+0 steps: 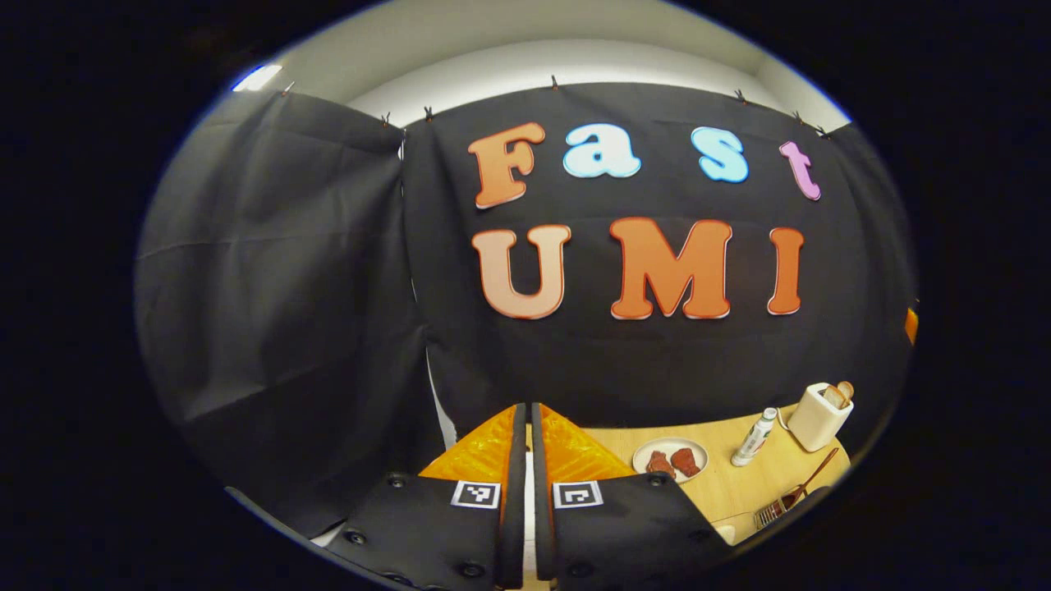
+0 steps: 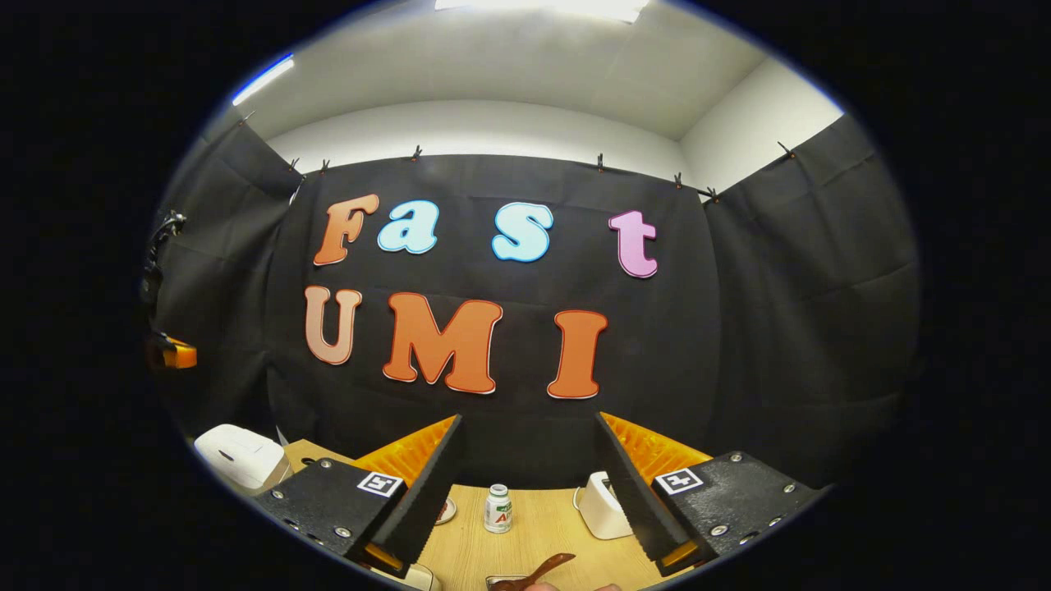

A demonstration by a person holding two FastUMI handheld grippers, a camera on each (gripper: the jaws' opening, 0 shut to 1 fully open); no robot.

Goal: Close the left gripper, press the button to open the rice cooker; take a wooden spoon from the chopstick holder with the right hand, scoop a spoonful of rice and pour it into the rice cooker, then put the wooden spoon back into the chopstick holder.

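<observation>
The left tool (image 1: 526, 460) is closed with nothing between its fingers, held up away from the tabletop (image 1: 731, 488). The right tool (image 2: 530, 468) gapes wide and empty; the wooden spoon (image 2: 538, 569) lies low on the tabletop just below it, the rice cooker (image 2: 238, 455) off to its left

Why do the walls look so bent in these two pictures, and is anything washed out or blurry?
Fisheye lenses bulge the cloth wall in both views. In the right gripper view a ceiling light glares white at the top edge and the wooden spoon at the bottom is slightly soft. In the left gripper view the toaster and bottle look squeezed near the rim, yet fairly sharp.
</observation>
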